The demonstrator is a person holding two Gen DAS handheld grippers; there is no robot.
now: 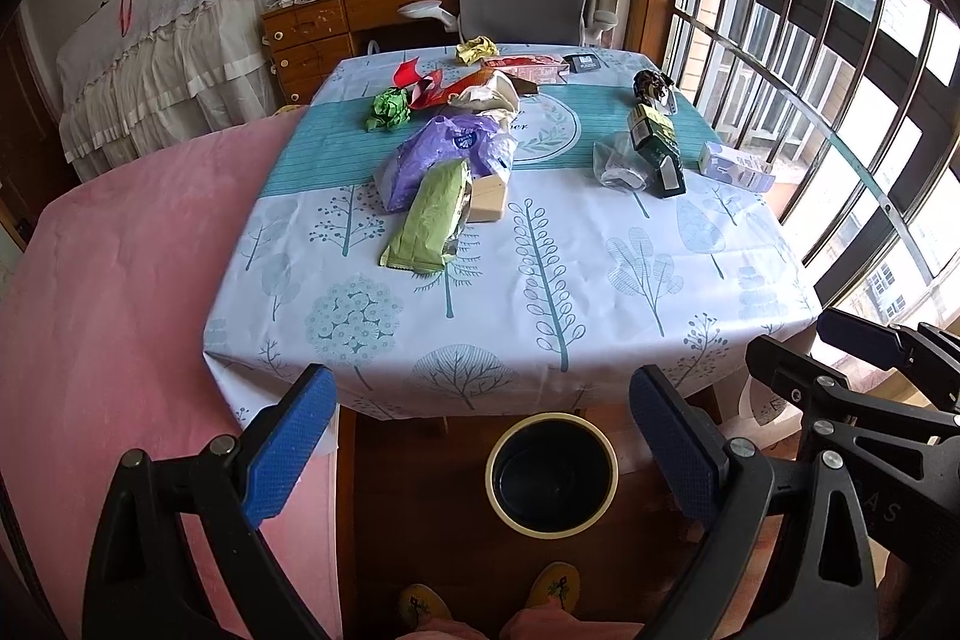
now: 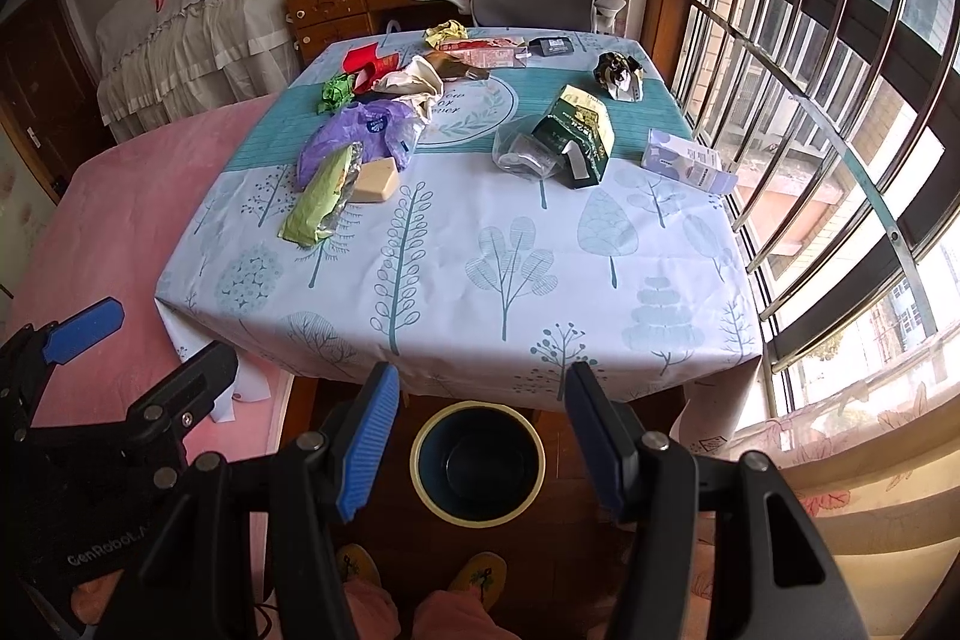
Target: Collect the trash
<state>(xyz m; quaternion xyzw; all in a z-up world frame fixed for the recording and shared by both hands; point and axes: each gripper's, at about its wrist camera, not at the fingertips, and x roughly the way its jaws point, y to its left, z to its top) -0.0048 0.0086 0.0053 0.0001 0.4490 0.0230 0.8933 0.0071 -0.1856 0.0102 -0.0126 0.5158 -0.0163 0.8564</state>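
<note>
Nothing collected yet — both hand-held grippers, left (image 1: 483, 451) and right (image 2: 482, 439), spread empty above the bin (image 1: 551, 475); next, reach for the green wrapper (image 1: 429, 217) beyond the bin.

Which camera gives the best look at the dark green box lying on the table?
The right wrist view. There the dark green box shows its broad printed face and open end, beside the clear plastic cup. The left wrist view shows the same box narrower, mostly one long side edge-on, with less print visible.
</note>
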